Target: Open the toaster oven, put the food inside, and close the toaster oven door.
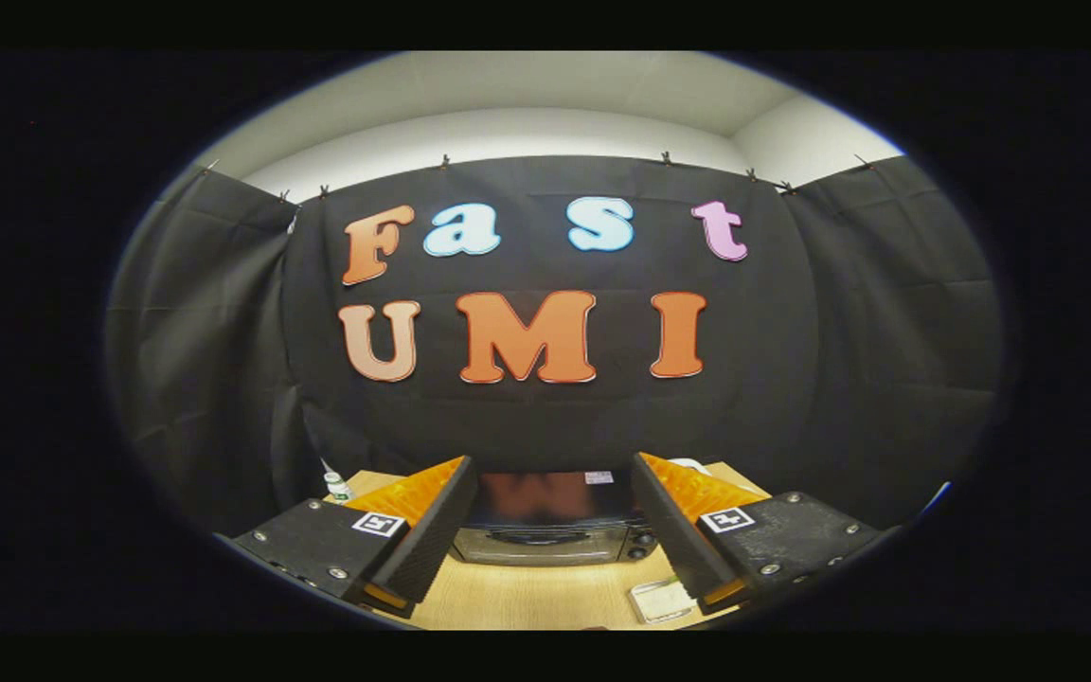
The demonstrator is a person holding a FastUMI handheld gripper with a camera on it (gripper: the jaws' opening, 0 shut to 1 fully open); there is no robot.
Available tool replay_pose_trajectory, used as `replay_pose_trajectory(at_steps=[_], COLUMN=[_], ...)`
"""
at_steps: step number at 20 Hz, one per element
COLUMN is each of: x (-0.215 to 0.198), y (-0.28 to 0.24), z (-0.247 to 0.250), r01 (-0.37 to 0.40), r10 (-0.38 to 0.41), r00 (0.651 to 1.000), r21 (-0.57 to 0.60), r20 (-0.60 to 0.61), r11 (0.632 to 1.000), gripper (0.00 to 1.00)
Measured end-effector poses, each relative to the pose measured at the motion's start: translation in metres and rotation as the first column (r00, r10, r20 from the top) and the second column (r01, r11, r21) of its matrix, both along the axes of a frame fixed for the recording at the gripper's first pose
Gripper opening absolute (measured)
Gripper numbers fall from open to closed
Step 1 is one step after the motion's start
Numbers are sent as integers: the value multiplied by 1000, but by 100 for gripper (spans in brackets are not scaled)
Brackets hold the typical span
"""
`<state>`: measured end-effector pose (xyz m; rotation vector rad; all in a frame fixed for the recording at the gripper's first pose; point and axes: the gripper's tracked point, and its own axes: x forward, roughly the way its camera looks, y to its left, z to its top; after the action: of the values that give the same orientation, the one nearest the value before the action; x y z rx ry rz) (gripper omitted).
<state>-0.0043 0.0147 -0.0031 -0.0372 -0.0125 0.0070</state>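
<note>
Hand-held gripper (553,559) hovers with fingers apart, holding nothing. The black, silver-fronted toaster oven (545,526) sits beyond them on the pale wooden desk (536,597), door closed. Best approach: descend squarely toward the oven's door handle.

Tongs (555,530): blk screwed plates w/ sq. tags, ribbed inner pads, apparently spread.

Wooden table (545,597) under toaster oven (545,530)

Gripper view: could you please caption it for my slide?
Open tongs held above the wooden table, framing the closed toaster oven beyond them.
</note>
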Motion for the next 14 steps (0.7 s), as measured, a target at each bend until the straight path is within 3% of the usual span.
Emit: replay_pose_trajectory(at_steps=[9, 14], x=[34, 75], y=[22, 24], z=[-19, -51], r01=[-13, -13], r10=[13, 10], r00=[1000, 999], r21=[-45, -58], r20=[6, -40], r11=[999, 998], gripper=[97, 97])
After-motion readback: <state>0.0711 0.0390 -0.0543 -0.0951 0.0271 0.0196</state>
